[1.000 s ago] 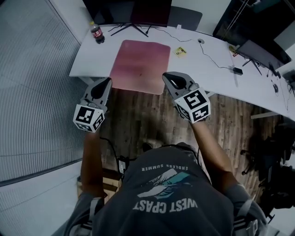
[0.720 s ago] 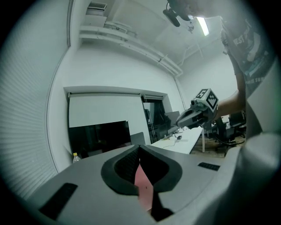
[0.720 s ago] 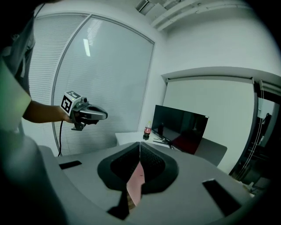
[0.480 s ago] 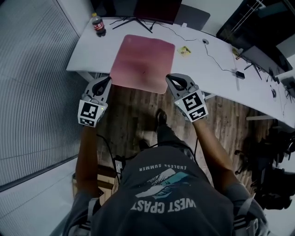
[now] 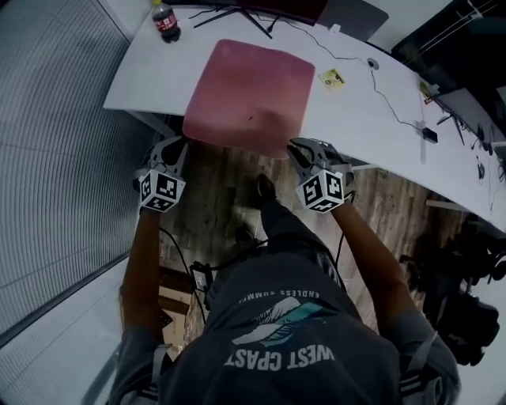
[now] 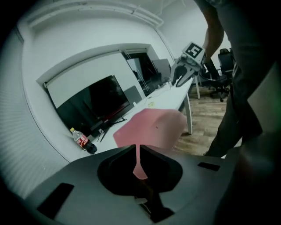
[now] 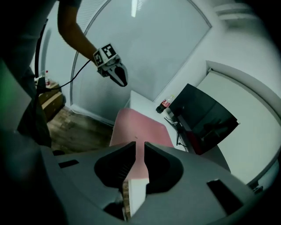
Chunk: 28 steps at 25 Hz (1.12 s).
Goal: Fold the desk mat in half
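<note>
Both tools have dropped and swung in toward the bench since a second ago, and the person has stepped closer. The mat itself has not shifted.

The left tool (image 5: pixel 180 144) sits just beside the near left corner of the pink rounded-corner desk mat (image 5: pixel 251 87). It is clenched with nothing in it. In its own view only a sliver of pink shows beyond the closed tips (image 6: pixel 137 151).

The mat lies flat on the white bench (image 5: pixel 371 119), left of the middle, and its near edge hangs a little over the bench edge above the wooden floor (image 5: pixel 229 190). Far left, near the mat's far corner, stands a dark cola bottle with a red label (image 5: pixel 164 19).

The right tool (image 5: pixel 297 147) is at the near right corner. Its jaws have just been opening and stand slightly parted, gripping nothing. The pink edge and the bench's white lip show through the gap (image 7: pixel 139 151). A yellow paper note (image 5: pixel 333 77) lies just right of the mat.

I see a few risks. The left tool would only shove its corner unless it opens first. The right gap looks narrow, so it could miss the edge or catch the bench lip. If one corner lifts before the other, the fold would likely skew. A push on the overhanging mat could slide it toward the bottle.
</note>
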Each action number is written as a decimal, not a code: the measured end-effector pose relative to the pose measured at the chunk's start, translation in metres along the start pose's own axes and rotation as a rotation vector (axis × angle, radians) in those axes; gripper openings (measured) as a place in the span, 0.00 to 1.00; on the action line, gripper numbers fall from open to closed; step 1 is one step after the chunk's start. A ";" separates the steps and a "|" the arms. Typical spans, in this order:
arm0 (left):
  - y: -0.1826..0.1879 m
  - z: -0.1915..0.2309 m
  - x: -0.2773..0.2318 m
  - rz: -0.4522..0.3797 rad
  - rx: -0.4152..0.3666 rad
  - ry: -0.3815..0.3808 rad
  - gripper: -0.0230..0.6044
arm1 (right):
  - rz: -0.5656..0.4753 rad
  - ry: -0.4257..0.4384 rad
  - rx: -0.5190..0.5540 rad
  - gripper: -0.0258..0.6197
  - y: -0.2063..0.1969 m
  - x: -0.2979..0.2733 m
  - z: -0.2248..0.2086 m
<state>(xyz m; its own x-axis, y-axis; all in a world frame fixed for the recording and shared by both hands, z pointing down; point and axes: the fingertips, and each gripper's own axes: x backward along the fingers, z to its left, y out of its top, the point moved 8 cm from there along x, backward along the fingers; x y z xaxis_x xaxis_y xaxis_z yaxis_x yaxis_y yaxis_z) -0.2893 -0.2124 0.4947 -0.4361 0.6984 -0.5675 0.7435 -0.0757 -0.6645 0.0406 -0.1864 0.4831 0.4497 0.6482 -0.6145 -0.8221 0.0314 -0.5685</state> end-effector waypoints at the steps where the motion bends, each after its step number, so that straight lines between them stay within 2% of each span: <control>1: -0.009 -0.002 -0.010 0.027 -0.015 -0.004 0.07 | 0.016 0.014 0.032 0.18 -0.009 -0.007 0.004; 3: -0.026 -0.008 -0.030 0.075 -0.033 0.000 0.08 | 0.044 0.042 0.094 0.22 -0.027 -0.019 0.011; 9: -0.074 -0.024 -0.075 0.186 -0.079 0.049 0.29 | 0.094 0.099 0.227 0.36 -0.068 -0.051 0.031; 15: -0.113 -0.031 -0.097 0.276 -0.121 0.108 0.45 | 0.105 0.134 0.339 0.44 -0.095 -0.069 0.049; 21: -0.138 -0.040 -0.114 0.322 -0.146 0.133 0.60 | 0.120 0.127 0.421 0.54 -0.112 -0.082 0.064; 28: -0.154 -0.054 -0.135 0.335 -0.136 0.146 0.65 | 0.150 0.072 0.562 0.60 -0.127 -0.099 0.074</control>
<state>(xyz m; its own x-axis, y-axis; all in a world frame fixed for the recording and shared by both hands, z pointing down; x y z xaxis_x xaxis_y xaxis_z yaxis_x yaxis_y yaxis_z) -0.3178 -0.2565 0.6999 -0.0880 0.7458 -0.6603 0.8970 -0.2289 -0.3780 0.0743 -0.1983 0.6570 0.3203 0.6243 -0.7125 -0.9289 0.3546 -0.1069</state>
